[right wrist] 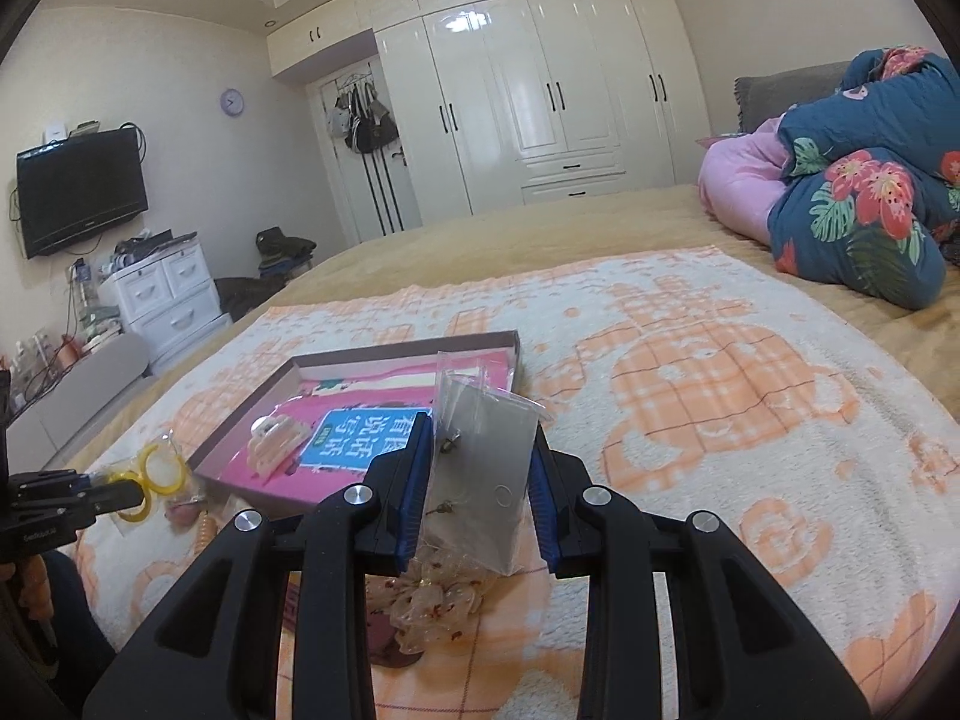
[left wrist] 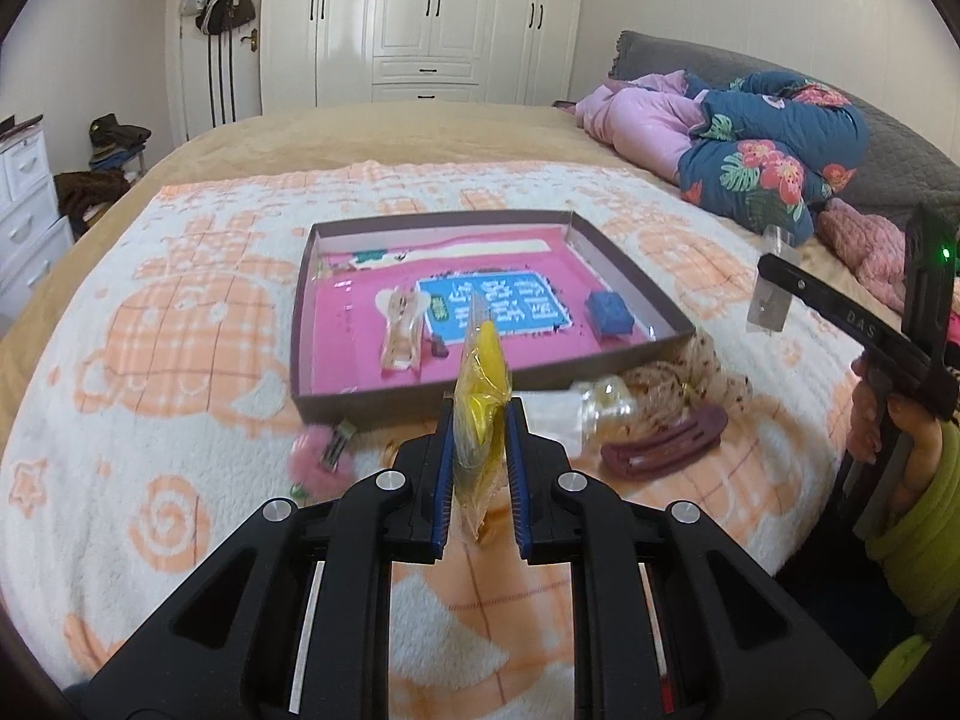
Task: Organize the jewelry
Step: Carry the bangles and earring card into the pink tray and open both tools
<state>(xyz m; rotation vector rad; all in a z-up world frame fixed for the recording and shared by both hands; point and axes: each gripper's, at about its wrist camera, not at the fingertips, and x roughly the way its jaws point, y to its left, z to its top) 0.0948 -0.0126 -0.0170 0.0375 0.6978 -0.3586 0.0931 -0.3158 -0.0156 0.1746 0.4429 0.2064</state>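
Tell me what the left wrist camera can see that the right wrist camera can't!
Only the left wrist view shows the small blue box inside the tray, the pink fluffy clip and the dark red hair clip on the blanket.

Only the right wrist view shows the television on the wall.

Both show the tray, the left gripper shut on the packet of yellow rings, and the right gripper holding a clear earring packet.
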